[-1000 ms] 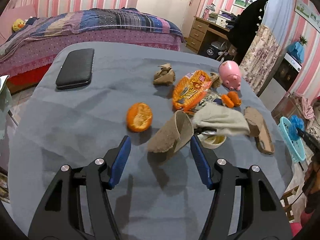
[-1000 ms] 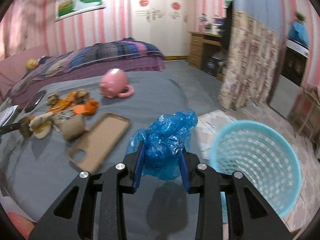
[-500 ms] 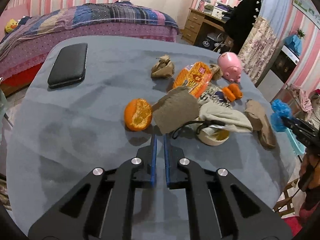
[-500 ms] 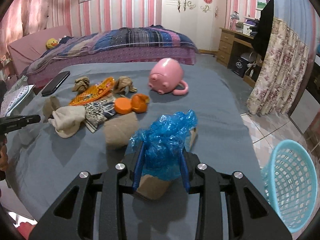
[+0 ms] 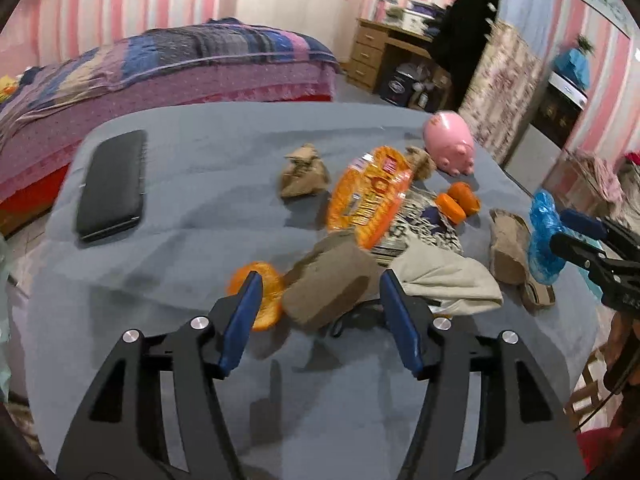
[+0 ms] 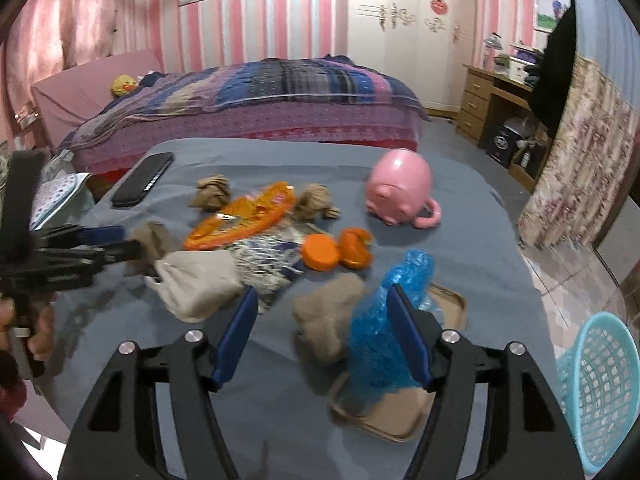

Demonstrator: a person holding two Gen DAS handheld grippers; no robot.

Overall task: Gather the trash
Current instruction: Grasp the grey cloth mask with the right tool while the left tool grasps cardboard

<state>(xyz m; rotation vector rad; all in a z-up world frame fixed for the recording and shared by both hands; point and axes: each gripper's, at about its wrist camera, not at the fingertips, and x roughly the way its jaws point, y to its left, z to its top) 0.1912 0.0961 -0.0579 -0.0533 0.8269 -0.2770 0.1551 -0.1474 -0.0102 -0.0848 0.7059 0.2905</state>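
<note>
**Trash pile on grey table, both claws spread, nothing gripped**

Left gripper [image 5: 320, 316], lower centre of the left wrist view, stands spread; its jaws have just been opening. A brown paper wad [image 5: 332, 284] sits between them, apparently touching neither pad, beside the orange peel [image 5: 256, 300]. Right gripper [image 6: 320, 332] has also just been opening; the blue plastic bag [image 6: 384, 332] leans against the right-hand pad, not pinched, over a tan tray [image 6: 448, 308].

Other trash mid-frame: orange snack wrapper [image 5: 368, 196], beige cloth [image 5: 448, 280], crumpled paper [image 5: 304, 172]. Pink pig mug [image 6: 400, 188] and black phone [image 5: 112, 184], upper left, are probably not trash.

Doing it well, judged: centre the wad between the pads before closing, squeeze fully since paper crushes, don't snag the peel. Re-pinch the bag low on its bulk; film slips. Carry to the teal basket [image 6: 600, 396], lower right, off the table edge.
</note>
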